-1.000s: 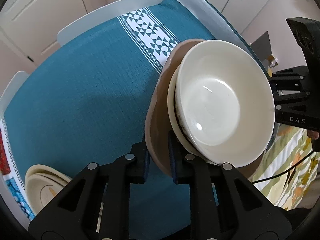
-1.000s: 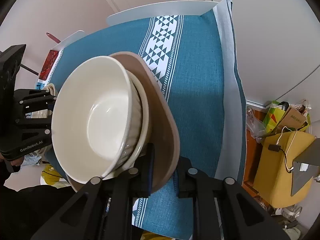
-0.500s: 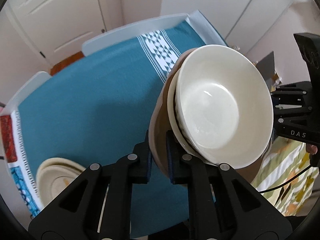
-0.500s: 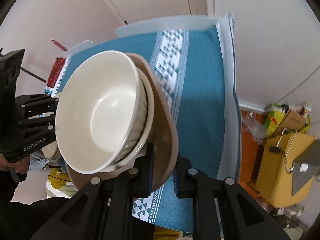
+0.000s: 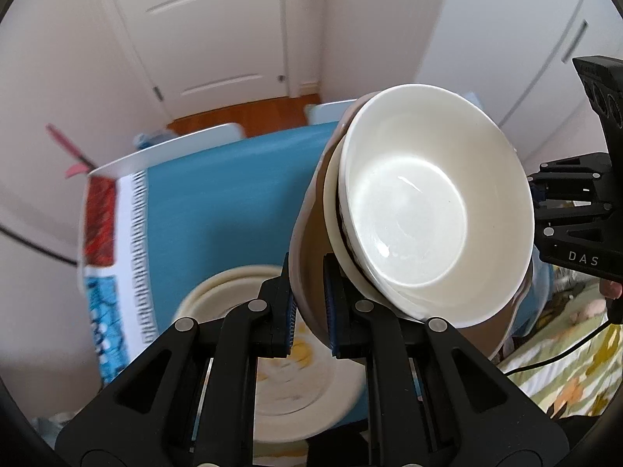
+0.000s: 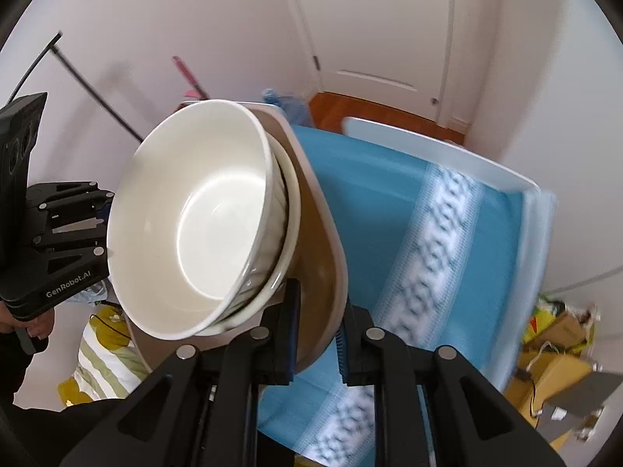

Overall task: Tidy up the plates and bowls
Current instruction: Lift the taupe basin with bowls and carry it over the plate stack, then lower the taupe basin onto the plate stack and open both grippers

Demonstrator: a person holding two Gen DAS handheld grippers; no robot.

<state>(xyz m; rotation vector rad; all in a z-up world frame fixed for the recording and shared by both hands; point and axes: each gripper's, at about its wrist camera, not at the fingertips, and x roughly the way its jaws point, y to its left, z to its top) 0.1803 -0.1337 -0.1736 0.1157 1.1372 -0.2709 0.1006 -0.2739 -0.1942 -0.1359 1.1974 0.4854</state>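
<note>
Left wrist view: the left tongs (image 5: 309, 307) are clamped narrow on the rim of a tan, shallow oval plate (image 5: 307, 272), which carries a cream saucer-like plate (image 5: 331, 214) and a glossy white ceramic bowl (image 5: 428, 202) stacked in it. The stack hangs in the air above the teal cloth-covered tabletop (image 5: 218, 202), tipped towards this camera. Below it, near the tabletop's close edge, lies a pile of cream plates with a yellow pattern (image 5: 296, 381). The right tongs' black body shows at the far side of the stack.

Right wrist view: the right tongs (image 6: 317, 334) pinch the opposite rim of the tan plate (image 6: 323, 257), again closed down to the plate's thickness. The white bowl (image 6: 194, 233) sits loose inside, held by nothing but its own weight.

The main risk, as I judge it, is the bowl and saucer sliding out if the tilt grows or one side dips; glazed surfaces offer little friction. Uneven pull between the two hands could also twist a rim free. The tabletop (image 6: 389, 202) is mostly bare towards its patterned far end, giving plenty of landing room; the close edge by the cream pile is tighter.
</note>
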